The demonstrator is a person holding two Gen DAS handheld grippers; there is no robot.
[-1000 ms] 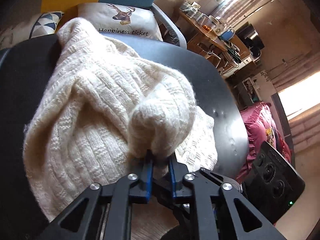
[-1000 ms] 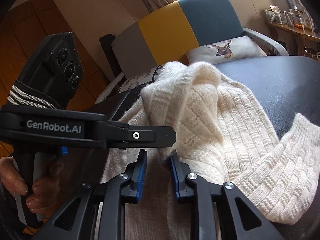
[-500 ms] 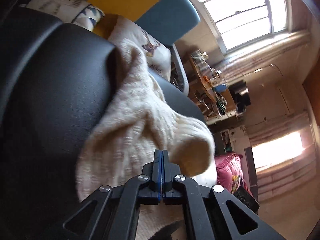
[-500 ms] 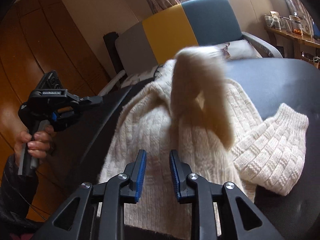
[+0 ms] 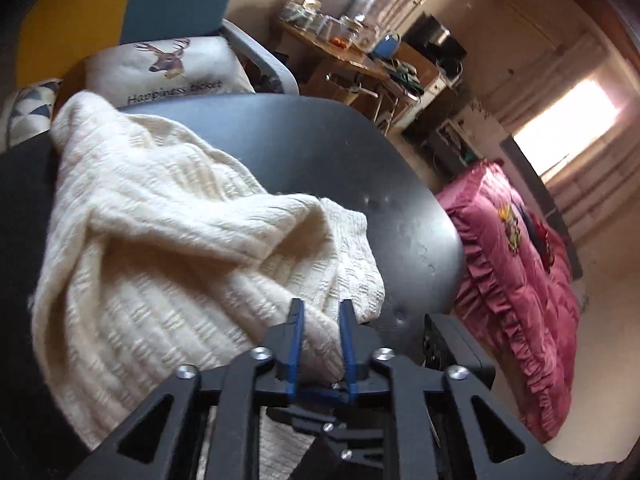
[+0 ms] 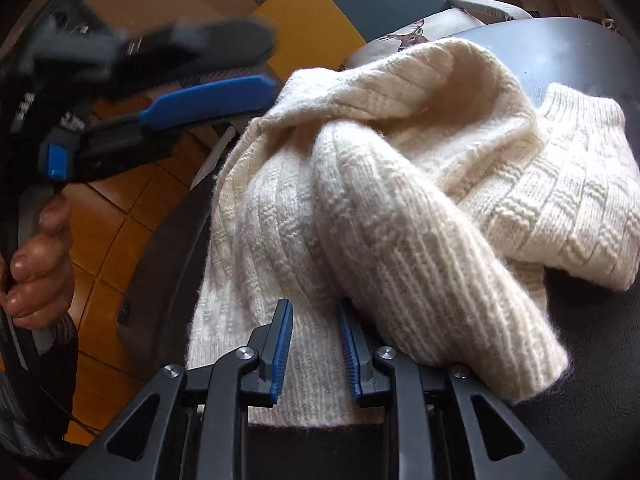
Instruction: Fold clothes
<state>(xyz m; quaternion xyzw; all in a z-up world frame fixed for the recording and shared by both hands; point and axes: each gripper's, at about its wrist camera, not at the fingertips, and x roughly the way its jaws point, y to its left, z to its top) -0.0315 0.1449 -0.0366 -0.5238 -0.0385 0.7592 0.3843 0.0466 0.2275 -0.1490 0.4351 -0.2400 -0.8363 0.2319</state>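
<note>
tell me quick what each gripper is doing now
left gripper: opening, sweater fold between its jaws.
right gripper: open, over the sweater, gripping nothing.

Cream knit on a black tabletop, bright colours behind.

The sweater (image 5: 160, 216) is cream-white, knitted in a ribbed, basket-weave block pattern; the tabletop (image 5: 320, 152) under it is matte black. Both the left gripper (image 5: 322, 306) and the right gripper (image 6: 314, 312) are black with blue pads. The chair (image 6: 340, 4) back is yellow beside teal-blue, with grey arms. The cushion (image 5: 168, 64) is off-white with a brown deer print and dark lettering. The ruffled cover (image 5: 516, 280) is deep pink.
</note>
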